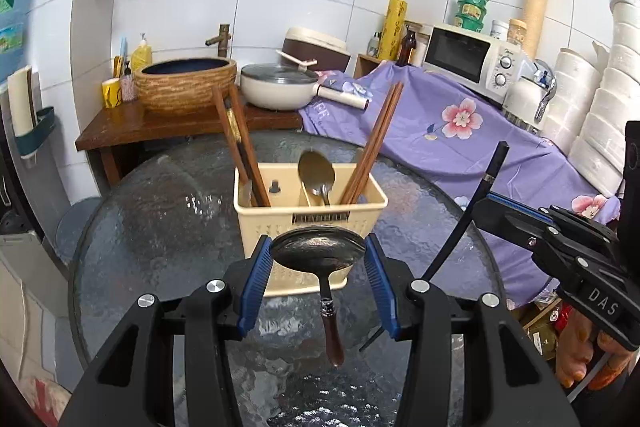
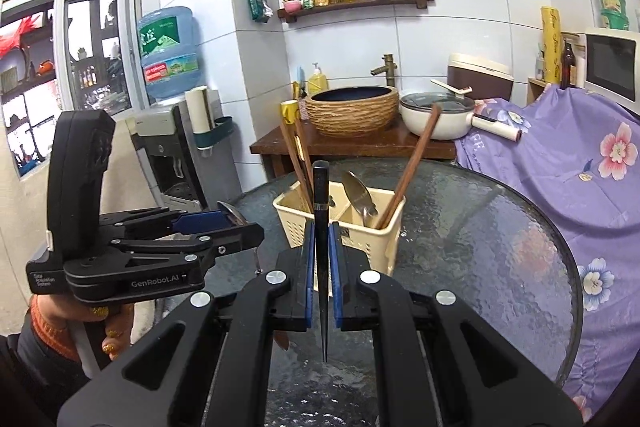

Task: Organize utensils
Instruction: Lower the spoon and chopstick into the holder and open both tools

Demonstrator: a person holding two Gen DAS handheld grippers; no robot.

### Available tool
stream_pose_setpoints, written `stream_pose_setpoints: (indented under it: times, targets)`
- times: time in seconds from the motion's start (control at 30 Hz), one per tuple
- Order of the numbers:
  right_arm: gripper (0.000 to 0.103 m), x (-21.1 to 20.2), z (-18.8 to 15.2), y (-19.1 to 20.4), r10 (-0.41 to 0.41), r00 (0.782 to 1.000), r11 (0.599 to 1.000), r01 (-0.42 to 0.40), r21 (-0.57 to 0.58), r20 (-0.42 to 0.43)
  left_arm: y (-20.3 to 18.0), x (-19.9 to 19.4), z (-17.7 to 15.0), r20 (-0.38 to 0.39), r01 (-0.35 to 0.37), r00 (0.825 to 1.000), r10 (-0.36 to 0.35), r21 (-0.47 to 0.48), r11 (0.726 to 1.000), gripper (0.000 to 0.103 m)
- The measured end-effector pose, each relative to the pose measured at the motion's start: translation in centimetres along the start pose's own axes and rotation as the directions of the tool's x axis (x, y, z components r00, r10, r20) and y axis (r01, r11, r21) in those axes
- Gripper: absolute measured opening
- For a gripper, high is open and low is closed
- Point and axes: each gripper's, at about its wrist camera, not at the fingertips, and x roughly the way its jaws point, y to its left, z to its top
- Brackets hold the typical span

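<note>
Gripping a dark spoon (image 1: 318, 253) by its bowl between the blue pads, the left gripper (image 1: 318, 255) hangs just in front of the cream utensil caddy (image 1: 312, 223) on the glass table (image 1: 160, 227); best bet is to turn the brown handle downward and drop it into the middle compartment beside the silver spoon (image 1: 317, 171). Over in the right wrist view, the right gripper (image 2: 322, 259) is clamped tight on a black chopstick (image 2: 321, 227), tip down, near the caddy (image 2: 304, 227); lift it over the rim and lower it beside the brown chopsticks (image 2: 412, 171), away from the left gripper (image 2: 236, 223).
</note>
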Motion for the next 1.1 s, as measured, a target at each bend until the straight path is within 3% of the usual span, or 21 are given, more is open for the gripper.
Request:
stream_pose_setpoints:
  times: [0.3,0.6,0.77,1.1]
  targets:
    - [0.007,-2.2,8.1,1.0,0.039,0.997,0.998,-0.034,-0.060,0.073,0.6,-2.9,7.0,0.107,-0.004,0.994,0.004,0.005,1.000,0.046]
    - [0.007,-1.5,15.9,0.4,-0.034,0.986,0.997,0.044,-0.061,0.161,0.9,-1.6,13.7,0.176,-0.077,0.981,0.079,-0.020,0.997,0.046]
    - [0.007,1.4,15.6,-0.8,-0.086,0.983,0.995,0.094,-0.040,0.162,1.4,1.8,13.4,0.136,-0.096,0.986,0.101,-0.040,0.995,0.046]
    - [0.008,8.2,9.2,-3.3,-0.130,0.988,0.991,0.130,0.012,0.079,2.4,7.5,8.3,0.032,-0.137,0.990,0.138,-0.043,0.990,0.046]
